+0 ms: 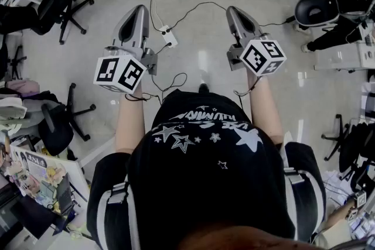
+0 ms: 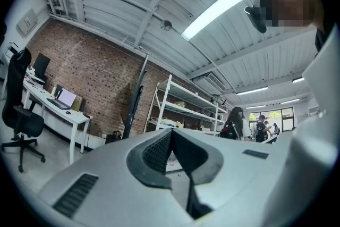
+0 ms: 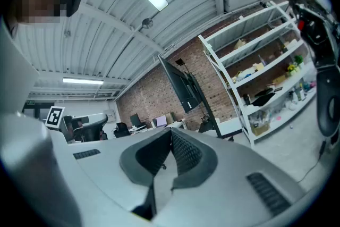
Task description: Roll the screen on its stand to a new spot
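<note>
Across the room, against the brick wall (image 3: 149,94) and well apart from the person, stands the screen (image 3: 184,84). In the right gripper view it is a dark flat panel leaning at about 12 o'clock above the jaws, with the tall white shelving (image 3: 255,64) just beside it at 2 o'clock. It sits on a slim dark stand (image 3: 210,116) whose foot is hidden behind the gripper body, so its wheels cannot be seen. Such a panel is likely heavy, top-heavy on that thin post, and fragile across its face. The better hold is probably low on the post or on the panel's outer frame, pushed slowly so it does not tip. The pale floor (image 1: 202,52) looks smooth and should let it roll easily. The left hand-held gripper (image 2: 171,131) and the right hand-held gripper (image 3: 171,130) both have their jaws closed tip to tip with nothing between them, held out ahead of the person. They would have to open before taking the post. A white power strip (image 1: 169,37) with trailing cables lies on the floor at 12 o'clock between the two, and could snag a rolling base.
</note>
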Demonstrator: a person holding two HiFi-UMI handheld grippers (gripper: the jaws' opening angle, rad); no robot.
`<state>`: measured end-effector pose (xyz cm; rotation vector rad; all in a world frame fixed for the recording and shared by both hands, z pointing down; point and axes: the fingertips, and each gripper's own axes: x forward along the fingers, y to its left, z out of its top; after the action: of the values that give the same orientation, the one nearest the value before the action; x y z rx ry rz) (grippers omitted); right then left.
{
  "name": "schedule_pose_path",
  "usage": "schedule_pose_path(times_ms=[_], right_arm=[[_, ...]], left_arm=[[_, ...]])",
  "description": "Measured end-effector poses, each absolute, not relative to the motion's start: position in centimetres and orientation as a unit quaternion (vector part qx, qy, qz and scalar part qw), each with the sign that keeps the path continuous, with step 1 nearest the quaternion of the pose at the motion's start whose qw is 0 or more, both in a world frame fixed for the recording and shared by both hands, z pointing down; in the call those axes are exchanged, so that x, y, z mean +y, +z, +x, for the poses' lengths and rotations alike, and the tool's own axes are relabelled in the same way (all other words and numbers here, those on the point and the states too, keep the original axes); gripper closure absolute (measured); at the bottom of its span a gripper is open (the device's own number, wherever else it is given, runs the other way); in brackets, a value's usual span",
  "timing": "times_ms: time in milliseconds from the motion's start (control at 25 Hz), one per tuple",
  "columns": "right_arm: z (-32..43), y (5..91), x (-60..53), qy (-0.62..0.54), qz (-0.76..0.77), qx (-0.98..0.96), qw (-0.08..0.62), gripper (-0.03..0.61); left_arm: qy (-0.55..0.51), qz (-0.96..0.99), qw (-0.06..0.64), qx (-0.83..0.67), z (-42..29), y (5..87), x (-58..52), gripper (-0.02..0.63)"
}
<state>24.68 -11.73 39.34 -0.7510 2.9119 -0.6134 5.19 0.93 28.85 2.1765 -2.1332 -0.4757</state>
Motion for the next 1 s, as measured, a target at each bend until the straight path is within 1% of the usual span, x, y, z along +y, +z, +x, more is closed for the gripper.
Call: schedule_pose_path(times_ms=[240, 480, 640, 800, 1000], right_arm=[[25.6, 40.3, -14.4, -0.213, -0.239, 0.947, 0.040, 0.572], [23.2, 41.1, -15.3, -0.224, -0.226, 0.947, 0.043, 0.572], [21.5, 41.8, -16.0, -0.211, -0.223, 0.951, 0.030, 0.572], [19.2, 41.9, -18.2, -0.209, -0.235, 0.949, 0.031, 0.572], [14.4, 40.7, -21.2, -0.191, -0.245, 0.950, 0.025, 0.572]], left_arm=[[-0.149, 0.705, 0.024, -0.693, 6.5, 28.9, -0.9, 0.601], [-0.142, 0.695, 0.029, -0.704, 4.8, 29.2, -1.8, 0.601], [-0.133, 0.702, 0.029, -0.699, 3.9, 30.3, -3.0, 0.601], [-0.140, 0.708, 0.031, -0.692, 1.2, 30.8, -5.1, 0.601], [-0.155, 0.707, 0.026, -0.689, -5.0, 30.0, -8.1, 0.603]])
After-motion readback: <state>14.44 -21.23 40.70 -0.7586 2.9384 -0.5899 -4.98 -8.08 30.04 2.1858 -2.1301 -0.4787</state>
